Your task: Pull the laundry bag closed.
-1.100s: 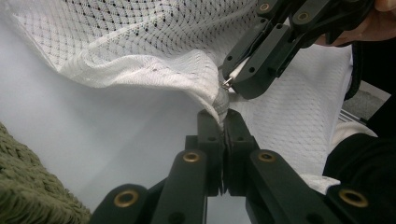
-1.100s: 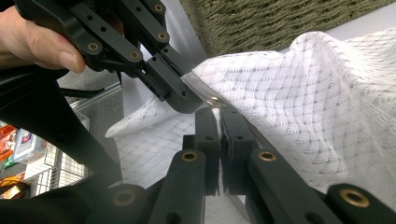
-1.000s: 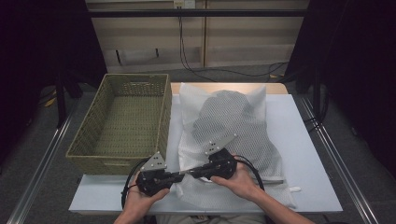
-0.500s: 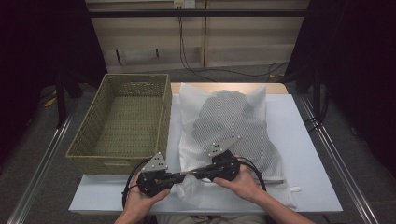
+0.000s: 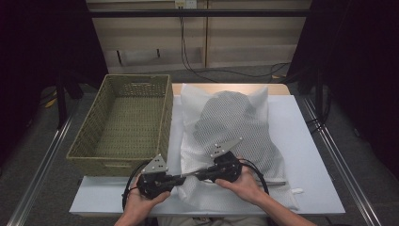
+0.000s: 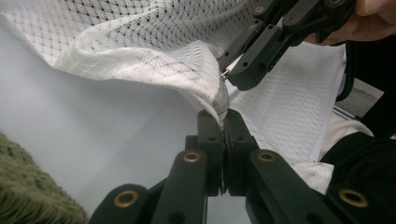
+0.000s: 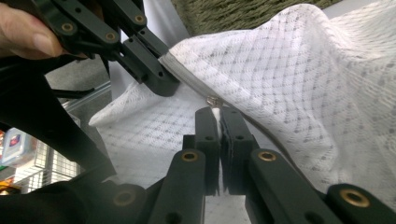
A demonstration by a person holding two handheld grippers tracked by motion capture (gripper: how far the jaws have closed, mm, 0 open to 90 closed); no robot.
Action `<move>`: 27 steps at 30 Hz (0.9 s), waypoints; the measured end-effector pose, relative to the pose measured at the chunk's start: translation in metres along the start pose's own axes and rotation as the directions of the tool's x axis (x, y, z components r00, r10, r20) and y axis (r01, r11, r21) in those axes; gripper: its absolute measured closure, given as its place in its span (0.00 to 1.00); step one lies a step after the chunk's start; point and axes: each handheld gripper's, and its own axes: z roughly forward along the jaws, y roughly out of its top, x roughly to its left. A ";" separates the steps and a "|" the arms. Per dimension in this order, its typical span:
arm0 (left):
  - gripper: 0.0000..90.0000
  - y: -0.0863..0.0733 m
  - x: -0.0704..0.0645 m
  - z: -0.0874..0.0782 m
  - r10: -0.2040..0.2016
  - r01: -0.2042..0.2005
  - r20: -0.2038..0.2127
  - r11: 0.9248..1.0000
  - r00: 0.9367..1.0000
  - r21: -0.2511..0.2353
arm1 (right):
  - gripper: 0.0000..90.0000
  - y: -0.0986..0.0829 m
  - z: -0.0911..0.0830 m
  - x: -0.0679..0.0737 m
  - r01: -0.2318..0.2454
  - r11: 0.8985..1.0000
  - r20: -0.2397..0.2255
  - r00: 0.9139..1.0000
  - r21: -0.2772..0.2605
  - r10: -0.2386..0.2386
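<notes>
Item: mesh laundry bag (image 5: 230, 136), lying on bench (image 5: 310, 141), right of wicker basket (image 5: 124, 122). Left gripper (image 6: 223, 116) clamped on bag's near corner; right gripper (image 7: 215, 114) pinched zipper pull (image 7: 212, 100). We judged: keep corner taut, draw pull straight along zipper.

**Hidden, cropped and unclear around the mesh bag**

What fills the mesh bag (image 5: 230, 127) stays a grey shape behind its weave; its kind cannot be told. In the left gripper view the bag's zipper end (image 6: 221, 100) vanishes between the 2 pressed jaws. In the right gripper view the tiny metal zipper pull (image 7: 212, 100) is too small to read, and the bag runs off the right edge. Beside the bag, the wicker basket (image 6: 32, 196) is blurred and cropped at the corner.
</notes>
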 end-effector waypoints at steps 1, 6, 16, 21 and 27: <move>0.98 0.000 0.000 0.000 -0.001 0.001 0.000 1.000 1.000 0.001 | 0.97 0.000 0.000 0.000 0.003 1.000 0.001 1.000 0.001 -0.003; 0.98 -0.001 -0.002 -0.001 0.008 -0.008 -0.018 1.000 1.000 0.010 | 0.97 0.000 0.002 0.000 0.006 1.000 0.002 1.000 0.002 -0.006; 0.98 -0.001 -0.001 -0.005 -0.004 0.003 -0.015 1.000 1.000 -0.008 | 0.97 -0.003 -0.004 0.000 -0.003 1.000 0.022 1.000 -0.001 0.003; 0.98 -0.002 0.002 -0.007 -0.015 0.015 -0.013 1.000 1.000 -0.020 | 0.97 -0.007 -0.006 -0.004 -0.008 1.000 0.037 0.999 0.008 0.008; 0.98 -0.002 0.002 -0.007 -0.018 0.018 -0.018 1.000 1.000 -0.018 | 0.97 -0.009 -0.008 -0.006 -0.008 1.000 0.034 0.999 0.009 0.008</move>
